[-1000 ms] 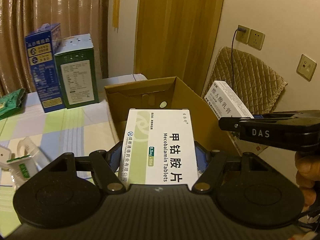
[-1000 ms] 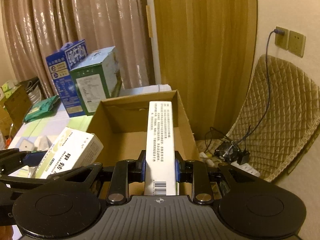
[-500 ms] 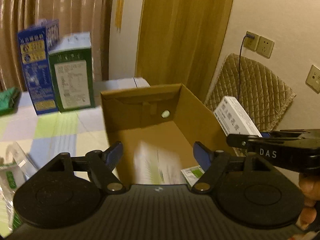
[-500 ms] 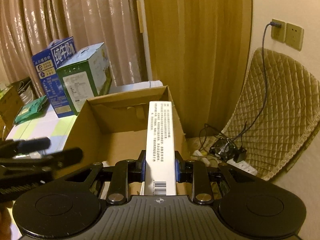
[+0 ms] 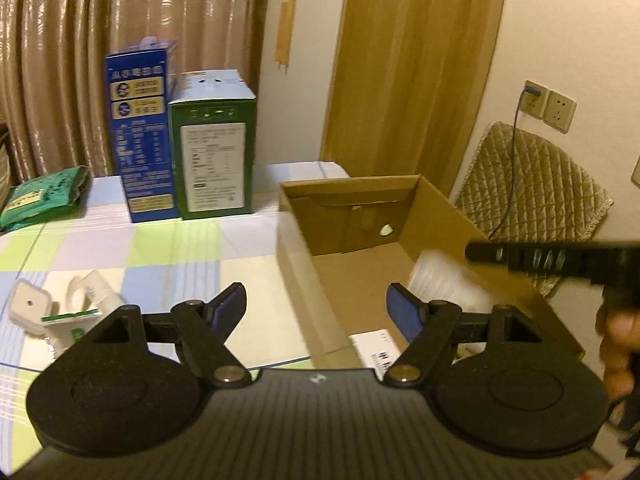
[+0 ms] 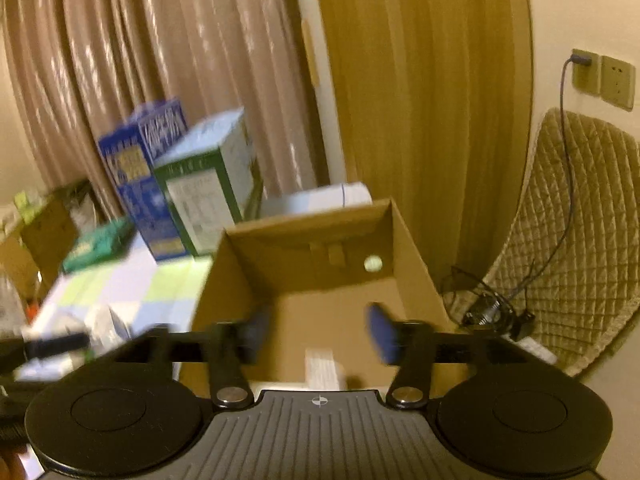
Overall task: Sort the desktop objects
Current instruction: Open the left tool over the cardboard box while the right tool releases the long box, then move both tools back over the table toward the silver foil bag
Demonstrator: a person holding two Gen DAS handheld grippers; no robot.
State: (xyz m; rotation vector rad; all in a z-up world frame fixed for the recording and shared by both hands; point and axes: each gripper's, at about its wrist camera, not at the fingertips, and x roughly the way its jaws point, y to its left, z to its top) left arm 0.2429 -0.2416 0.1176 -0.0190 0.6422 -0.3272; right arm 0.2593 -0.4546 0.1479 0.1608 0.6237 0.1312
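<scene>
Left wrist view: left hand-held gripper (image 5: 316, 308) has its jaws spread wide with nothing between them, positioned over the near-left wall of the open cardboard box (image 5: 304, 280). Box sits at the right end of the surface (image 5: 180, 256), which carries a checked cloth. Inside the box, a white medicine box (image 5: 374, 346) lies flat on the floor near the front; a second white carton (image 5: 444, 284) is blurred against the right wall. Right hand-held gripper (image 5: 552, 258) shows at the right edge, side-on.

Right wrist view: right hand-held gripper (image 6: 318, 336) is also wide open and empty, above the box interior. A white carton (image 6: 322, 366) lies below it, blurred.

Behind the box stand a blue carton (image 5: 140, 136) and a green carton (image 5: 214, 144), touching. White packets (image 5: 60, 312) lie on the surface at left.
</scene>
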